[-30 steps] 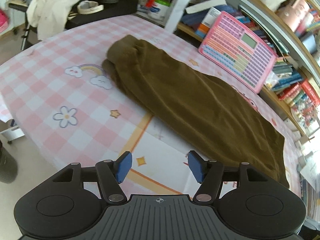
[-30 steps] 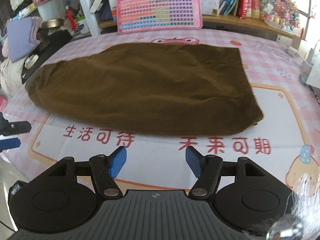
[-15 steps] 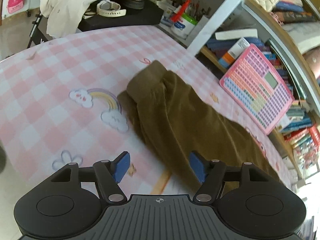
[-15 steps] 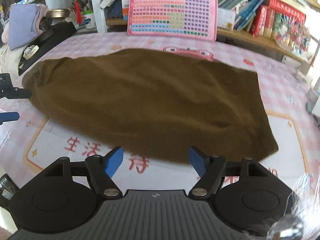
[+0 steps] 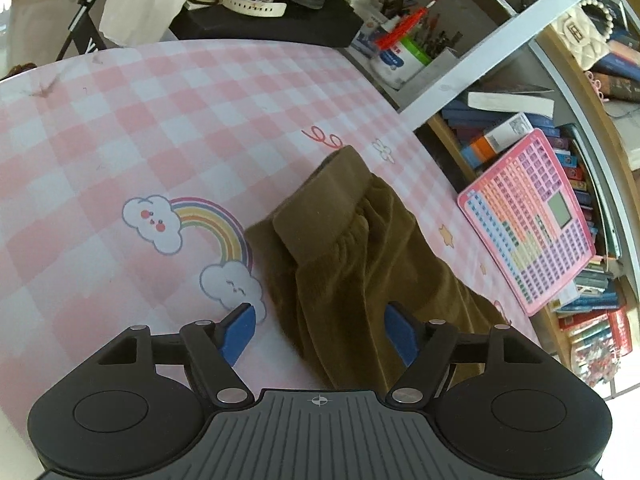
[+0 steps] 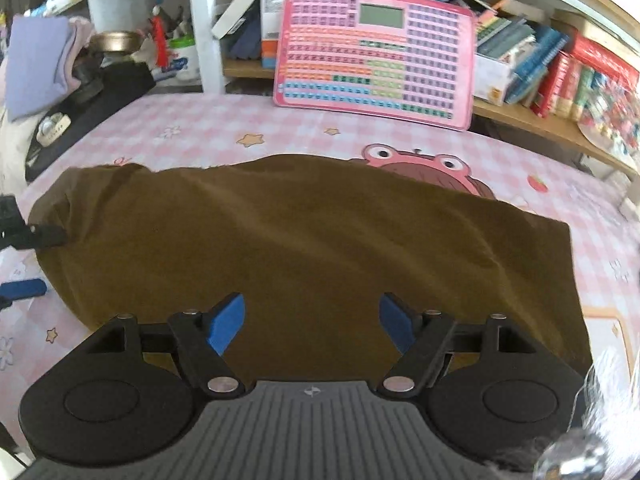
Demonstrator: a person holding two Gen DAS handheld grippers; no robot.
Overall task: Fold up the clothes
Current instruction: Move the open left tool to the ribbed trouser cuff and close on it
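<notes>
- The brown garment lies spread flat on the worktop, which has a pink checked cover; its ribbed cuff end is beside a rainbow print.
- Left gripper: the blue fingers are opening, either side of the cuff end, not pressing it.
- Right gripper: parted over the cloth's near edge, gripping nothing.
- A pink keyboard toy leans against the bookshelf behind.

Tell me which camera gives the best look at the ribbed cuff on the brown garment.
The left wrist view. There the ribbed cuff lies in mid-frame, its band and the gathers behind it sharp. In the right wrist view the brown garment fills the frame, but that end sits far left, foreshortened, and the cuff cannot be made out.
</notes>
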